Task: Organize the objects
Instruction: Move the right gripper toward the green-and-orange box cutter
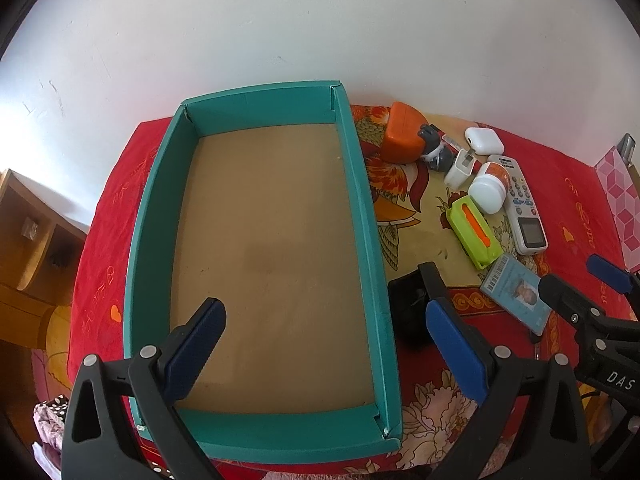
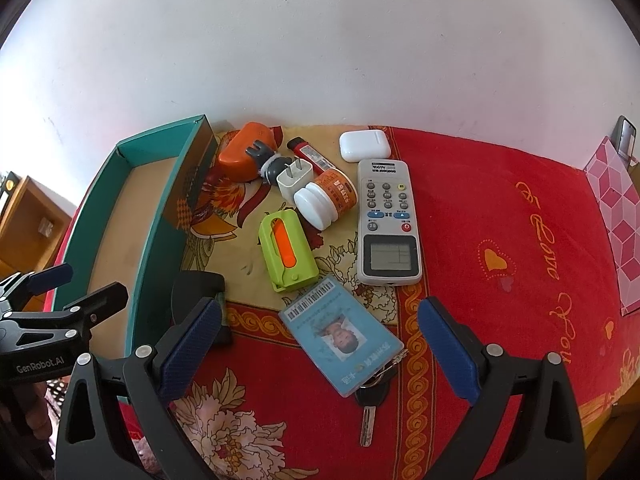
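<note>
**Operator:** Both sets of jaws are spread wide with nothing between them. My left gripper (image 1: 326, 344) hangs over the near end of the teal box (image 1: 148, 240), which has nothing in it. My right gripper (image 2: 320, 344) is above the ID card (image 2: 342, 334) with its key (image 2: 369, 420) poking out underneath.

**Observer:** What worries you first?

**Operator:** That card lies flat on the red cloth (image 2: 500, 208). I reckon the pads could skid over it or pinch the cloth instead, and the key ring could swing and snag.

**Observer:** And further out?

**Operator:** The black object (image 2: 200, 284) just beside the box wall is awkward; reaching for it could shove the box. Beyond the card, the green case (image 2: 286, 254) and the remote (image 2: 388, 220) sit apart enough. The far cluster is the trouble: the white-capped bottle (image 2: 324, 202), the charger plug (image 2: 294, 176), the grey figure (image 2: 268, 160) and the orange case (image 2: 240, 156) touch or overlap, so lifting one may roll the bottle. The white earbud case (image 2: 365, 145) looks slippery.
</note>
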Available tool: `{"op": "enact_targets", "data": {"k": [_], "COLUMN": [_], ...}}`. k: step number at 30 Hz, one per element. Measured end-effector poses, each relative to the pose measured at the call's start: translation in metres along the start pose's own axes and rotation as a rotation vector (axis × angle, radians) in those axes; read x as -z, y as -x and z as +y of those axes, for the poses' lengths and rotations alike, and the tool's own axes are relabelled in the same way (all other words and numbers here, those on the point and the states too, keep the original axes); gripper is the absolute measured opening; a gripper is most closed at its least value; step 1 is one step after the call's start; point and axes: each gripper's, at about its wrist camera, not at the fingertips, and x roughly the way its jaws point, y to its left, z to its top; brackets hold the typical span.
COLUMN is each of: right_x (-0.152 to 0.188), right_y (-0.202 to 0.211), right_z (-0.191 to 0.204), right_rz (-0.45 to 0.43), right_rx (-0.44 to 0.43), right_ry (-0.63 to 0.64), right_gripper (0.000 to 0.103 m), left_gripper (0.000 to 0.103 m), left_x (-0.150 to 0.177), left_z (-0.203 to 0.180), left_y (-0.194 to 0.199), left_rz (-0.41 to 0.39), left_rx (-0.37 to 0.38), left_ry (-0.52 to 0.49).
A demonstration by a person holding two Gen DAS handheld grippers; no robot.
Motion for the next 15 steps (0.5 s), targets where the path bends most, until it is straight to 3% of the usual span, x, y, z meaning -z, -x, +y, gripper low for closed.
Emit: {"op": "enact_targets", "data": {"k": [15], "right_x": [0.0001], "right_y": [-0.0008], "right_z": [0.0008], "right_rz": [0.006], "right_rx": [0.000], "right_ry": [-0.003], "right_gripper": [0.101], "left_gripper": [0.101], "left_x": [0.0010], "left_z": [0.0000], "left_y": [-0.0007], "left_rz": [0.004], "left_rx": [0.001], "left_ry": [-0.004]}}
